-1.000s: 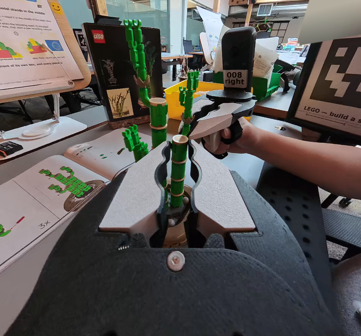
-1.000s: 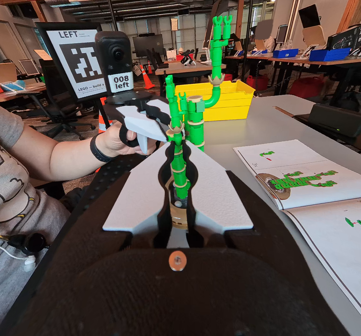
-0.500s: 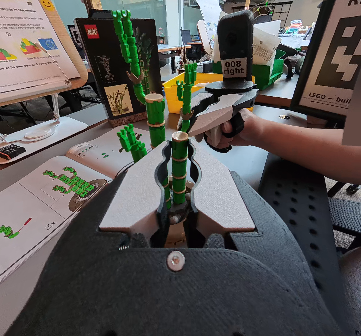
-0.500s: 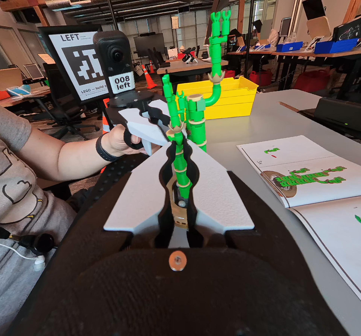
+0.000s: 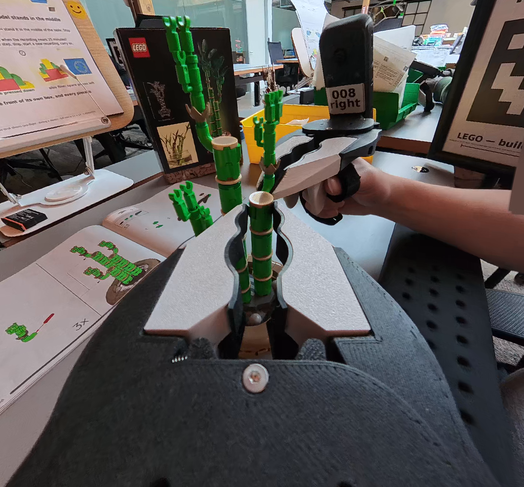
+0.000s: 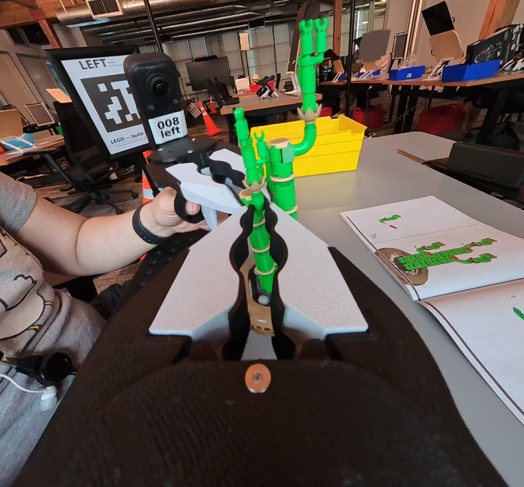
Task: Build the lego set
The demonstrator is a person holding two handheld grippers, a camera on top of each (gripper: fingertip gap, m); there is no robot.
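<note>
A green bamboo model with tan rings stands on a tan round base (image 6: 259, 321) on the grey table. My left gripper (image 5: 260, 210) is shut on a short stalk with a tan cap (image 5: 261, 246). My right gripper (image 6: 257, 207) is shut on a thin stalk (image 6: 262, 249) that carries a tan leaf crown and a forked top. The thick stalk (image 5: 228, 178) with its tall curved branch (image 6: 309, 76) stands just behind. Each gripper shows in the other's view: the right one (image 5: 279, 187) and the left one (image 6: 226, 190), tips nearly touching.
An open instruction booklet (image 5: 85, 269) lies on the table; it also shows in the right wrist view (image 6: 442, 249). The black set box (image 5: 175, 99), a yellow bin (image 6: 326, 144) and a sheet on a stand (image 5: 48, 48) are behind. A black chair (image 5: 439, 303) is at the table's edge. Left and right tips are no more than a few centimetres apart.
Both grippers keep their hold on the stalks. The views have shifted slightly, and the thin stalk now leans a little to the left in the right wrist view.
</note>
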